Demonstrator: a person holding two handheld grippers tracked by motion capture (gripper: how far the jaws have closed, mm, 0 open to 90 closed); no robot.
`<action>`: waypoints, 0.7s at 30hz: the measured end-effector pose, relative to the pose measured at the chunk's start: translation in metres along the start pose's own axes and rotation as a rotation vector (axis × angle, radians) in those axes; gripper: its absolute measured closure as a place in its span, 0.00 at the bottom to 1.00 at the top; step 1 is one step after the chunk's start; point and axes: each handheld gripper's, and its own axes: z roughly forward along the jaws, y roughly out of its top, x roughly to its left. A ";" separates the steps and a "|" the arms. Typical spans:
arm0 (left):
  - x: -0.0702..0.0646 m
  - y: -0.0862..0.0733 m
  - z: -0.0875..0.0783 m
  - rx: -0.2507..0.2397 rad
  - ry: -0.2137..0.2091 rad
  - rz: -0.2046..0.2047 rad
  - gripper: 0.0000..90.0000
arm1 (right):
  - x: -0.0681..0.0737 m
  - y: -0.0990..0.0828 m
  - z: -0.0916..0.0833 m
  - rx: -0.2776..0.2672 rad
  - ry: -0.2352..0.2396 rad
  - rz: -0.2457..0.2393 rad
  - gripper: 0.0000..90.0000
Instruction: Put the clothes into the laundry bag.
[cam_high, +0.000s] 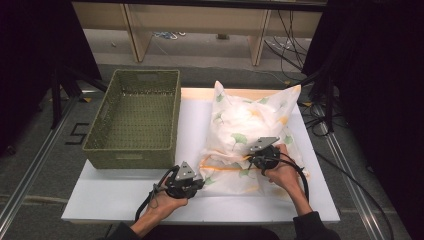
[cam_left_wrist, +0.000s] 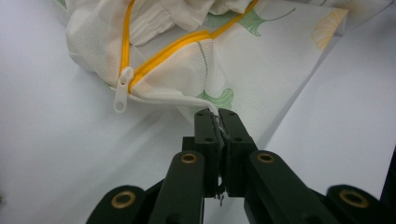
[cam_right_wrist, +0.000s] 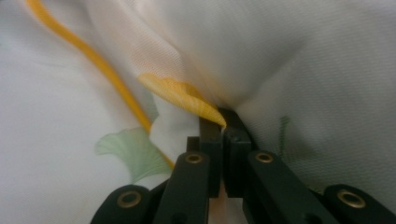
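A white pillow in a cover printed with green and yellow ginkgo leaves (cam_high: 247, 135) lies on the white table board, its yellow zipper (cam_high: 225, 167) at the near end. My left gripper (cam_high: 200, 182) is shut on the cover's near left corner edge (cam_left_wrist: 215, 116); a white zipper pull (cam_left_wrist: 122, 88) hangs just beside it. Over the pillow's near end, my right gripper (cam_high: 256, 161) is shut on a fold of the cover (cam_right_wrist: 205, 109) next to the yellow zipper line (cam_right_wrist: 107, 70). White stuffing (cam_left_wrist: 159, 18) shows through the open zipper.
A green woven basket (cam_high: 135, 117) stands on the left of the white board (cam_high: 120, 195), close to the pillow. Shelving legs and cables lie on the floor beyond the table. Bare board runs along the front edge.
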 end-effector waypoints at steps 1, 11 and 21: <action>0.000 0.000 0.000 -0.005 -0.001 0.008 0.96 | -0.003 0.000 0.001 -0.001 -0.012 0.009 1.00; -0.003 0.001 0.004 -0.003 -0.028 0.001 0.96 | -0.033 0.009 0.017 -0.003 -0.204 -0.036 1.00; 0.004 -0.001 0.001 -0.003 -0.039 0.001 0.94 | -0.026 0.011 -0.002 0.005 -0.151 -0.066 1.00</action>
